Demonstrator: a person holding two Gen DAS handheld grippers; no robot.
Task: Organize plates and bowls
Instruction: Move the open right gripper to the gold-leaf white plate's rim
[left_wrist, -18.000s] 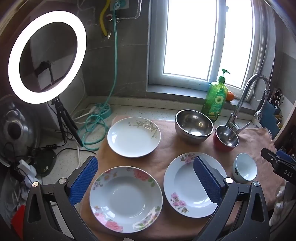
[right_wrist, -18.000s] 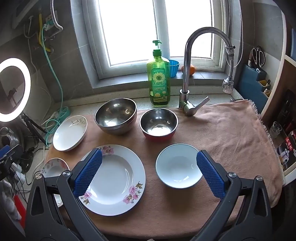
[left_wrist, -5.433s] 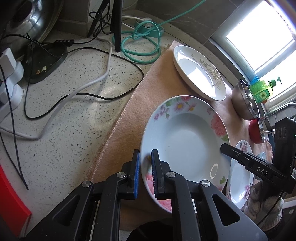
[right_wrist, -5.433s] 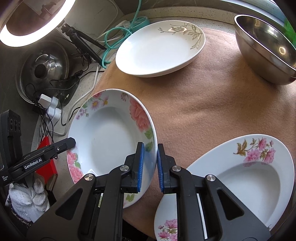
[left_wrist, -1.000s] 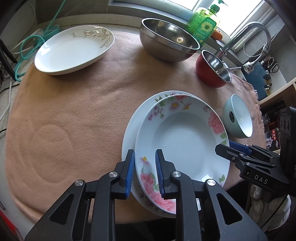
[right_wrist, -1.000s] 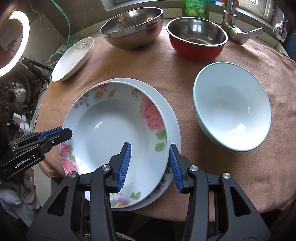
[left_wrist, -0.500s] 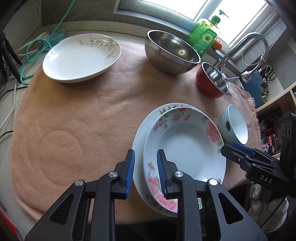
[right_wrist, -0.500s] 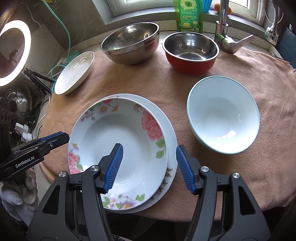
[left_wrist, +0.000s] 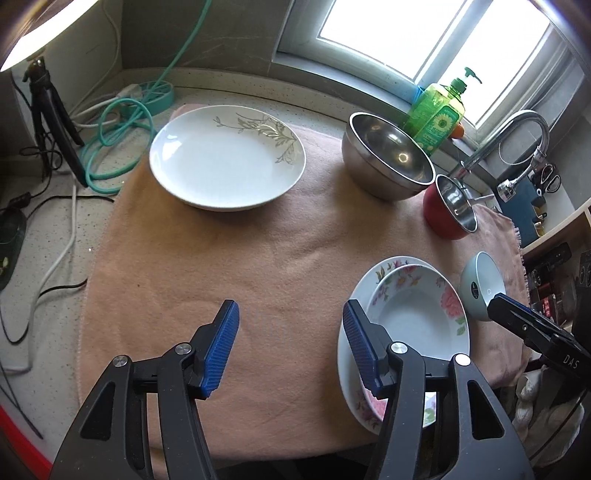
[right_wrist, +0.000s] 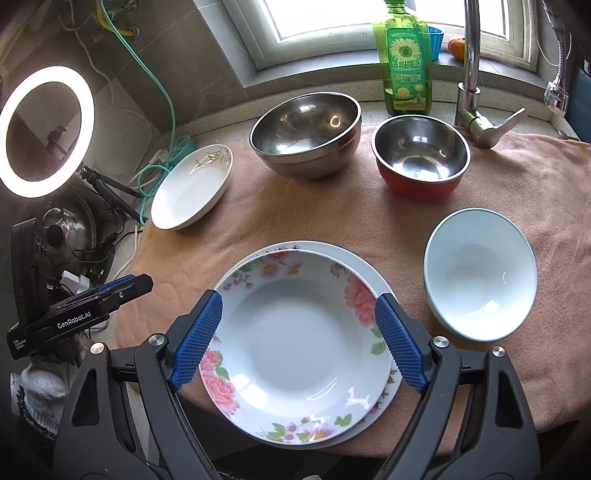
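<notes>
Plates and bowls were spread over a peach-coloured cloth on the counter, and only the first pairing appeared done: a white deep plate with large pink roses on its rim had been set inside a slightly wider white plate with small pink blossoms, whose rim showed around its far and right edges. That stack lay at the near edge of the cloth. A white oval plate with a grey-gold leaf pattern was seen alone at the far left corner, well apart from the stack, and was judged still to be added. None of the three bowls had been nested: a large stainless steel bowl, a smaller steel bowl with a red outside and a pale blue ceramic bowl with a white inside each stood separately, and all were seen empty. The left gripper was held over bare cloth just left of the stack, its jaws opening with nothing between them. The right gripper was seen above the rose plate, its jaws opening wide, the blue pads not pressing on the rim.
</notes>
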